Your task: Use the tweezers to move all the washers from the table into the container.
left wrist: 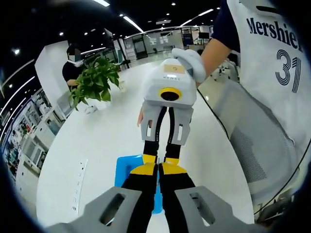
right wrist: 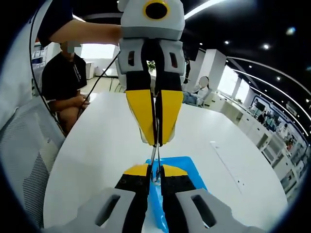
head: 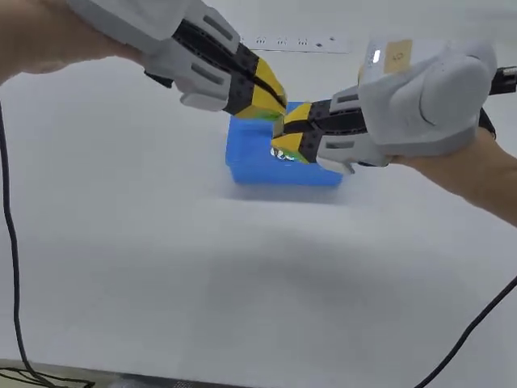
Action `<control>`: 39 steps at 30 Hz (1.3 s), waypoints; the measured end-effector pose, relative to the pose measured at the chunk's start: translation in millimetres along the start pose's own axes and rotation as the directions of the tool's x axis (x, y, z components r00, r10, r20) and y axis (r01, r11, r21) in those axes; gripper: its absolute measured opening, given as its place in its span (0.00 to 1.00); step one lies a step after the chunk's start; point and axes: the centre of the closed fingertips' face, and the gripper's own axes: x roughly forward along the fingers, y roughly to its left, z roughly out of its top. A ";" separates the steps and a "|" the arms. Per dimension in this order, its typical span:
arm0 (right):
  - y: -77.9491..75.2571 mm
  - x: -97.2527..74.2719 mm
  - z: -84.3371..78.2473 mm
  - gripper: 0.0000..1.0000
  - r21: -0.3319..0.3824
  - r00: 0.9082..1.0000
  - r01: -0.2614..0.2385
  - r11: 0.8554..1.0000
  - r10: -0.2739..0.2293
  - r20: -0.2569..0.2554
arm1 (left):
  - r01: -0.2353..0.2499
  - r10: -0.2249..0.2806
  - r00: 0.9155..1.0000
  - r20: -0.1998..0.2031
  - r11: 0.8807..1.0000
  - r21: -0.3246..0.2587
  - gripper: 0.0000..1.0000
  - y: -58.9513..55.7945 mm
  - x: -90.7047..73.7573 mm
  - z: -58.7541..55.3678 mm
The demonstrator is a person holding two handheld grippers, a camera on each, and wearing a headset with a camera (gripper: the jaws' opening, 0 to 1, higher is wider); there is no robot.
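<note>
Left gripper view: white sleeveless jersey on the person, lettered "Mershie…" in dark blue across the chest, last letters cut off at the edge, with the large number "31" just beneath. Head view: yellowish sticker atop the right gripper, print too blurred to read.

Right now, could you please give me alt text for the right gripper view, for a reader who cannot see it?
The left gripper points toward the camera, jaws shut on thin metal tweezers that reach between the yellow tips of the right gripper. Below lies a blue container on a white table; a person sits behind.
</note>
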 end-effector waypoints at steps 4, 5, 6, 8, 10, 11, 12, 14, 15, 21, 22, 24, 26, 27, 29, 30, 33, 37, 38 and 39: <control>-13.2 3.3 -6.4 0.09 0.008 1.000 0.012 1.000 -0.012 -0.007 | -0.004 0.004 1.000 0.005 1.000 0.003 0.06 13.1 5.3 -4.0; -16.1 5.2 -8.8 0.09 0.011 1.000 0.013 1.000 -0.013 -0.009 | -0.005 0.005 1.000 0.007 1.000 0.001 0.06 16.0 7.6 -6.1; -16.9 5.9 -10.0 0.09 0.012 1.000 0.013 1.000 -0.013 -0.011 | -0.005 0.005 1.000 0.007 1.000 0.000 0.06 16.9 8.5 -7.1; -19.8 11.0 -16.2 0.09 0.016 1.000 0.009 1.000 -0.008 -0.019 | -0.003 0.003 1.000 0.005 1.000 -0.009 0.06 20.7 12.4 -12.3; -21.2 14.9 -19.8 0.09 0.023 1.000 0.005 1.000 -0.004 -0.022 | 0.000 0.000 1.000 -0.001 1.000 -0.010 0.06 23.1 16.0 -17.6; -21.9 18.0 -22.5 0.09 0.024 1.000 0.000 1.000 0.001 -0.025 | 0.002 -0.002 1.000 -0.005 1.000 -0.014 0.06 24.3 17.9 -21.1; -22.0 19.8 -24.2 0.09 0.030 1.000 -0.004 1.000 0.005 -0.026 | 0.003 -0.003 1.000 -0.007 1.000 -0.017 0.06 25.0 19.0 -23.4; -23.0 25.2 -28.6 0.09 0.032 0.999 -0.012 0.999 0.013 -0.031 | 0.004 -0.004 1.000 -0.008 1.000 -0.030 0.06 27.5 21.9 -30.1; -23.0 27.5 -30.3 0.09 0.035 0.999 -0.016 0.999 0.018 -0.033 | 0.004 -0.004 1.000 -0.007 0.999 -0.036 0.06 28.5 23.0 -32.9; -19.7 45.2 -47.2 0.09 0.047 0.997 -0.054 0.997 0.057 -0.057 | 0.003 -0.003 1.000 -0.010 0.996 -0.093 0.06 28.9 32.8 -56.3; -19.1 47.0 -49.2 0.09 0.050 0.996 -0.058 0.997 0.061 -0.060 | 0.003 -0.004 1.000 -0.010 0.995 -0.099 0.06 28.8 34.6 -60.2; -18.8 51.1 -53.8 0.09 0.058 0.996 -0.065 0.996 0.069 -0.064 | 0.001 -0.002 1.000 -0.011 0.995 -0.104 0.06 28.8 36.8 -64.4; -19.1 54.2 -56.9 0.09 0.068 0.995 -0.069 0.995 0.073 -0.066 | 0.000 -0.001 1.000 -0.011 0.994 -0.108 0.06 29.6 38.4 -67.4; -19.1 55.2 -57.8 0.09 0.069 0.995 -0.070 0.995 0.074 -0.066 | 0.001 -0.002 1.000 -0.010 0.994 -0.113 0.06 30.5 39.3 -69.3; -20.1 57.7 -60.5 0.09 0.075 0.995 -0.072 0.995 0.077 -0.068 | 0.002 -0.003 1.000 -0.011 0.993 -0.121 0.06 32.0 40.9 -72.7; -20.3 58.6 -61.7 0.09 0.080 0.994 -0.073 0.994 0.079 -0.069 | 0.001 -0.003 1.000 -0.011 0.992 -0.124 0.06 32.6 41.6 -74.1; -21.1 59.5 -62.5 0.09 0.085 0.995 -0.073 0.994 0.079 -0.065 | 0.004 -0.004 1.000 -0.002 0.991 -0.135 0.06 33.5 42.8 -74.8; -23.9 57.8 -61.8 0.09 0.085 0.995 -0.061 0.994 0.067 -0.068 | -0.004 0.004 1.000 -0.007 0.992 -0.127 0.06 37.1 42.4 -73.6; -24.2 57.4 -61.2 0.09 0.085 0.996 -0.059 0.995 0.065 -0.067 | -0.006 0.005 1.000 -0.005 0.992 -0.125 0.06 37.6 41.9 -72.2; -25.0 55.5 -59.0 0.09 0.083 0.996 -0.054 0.995 0.060 -0.063 | -0.007 0.007 1.000 -0.003 0.992 -0.124 0.06 37.7 41.0 -70.4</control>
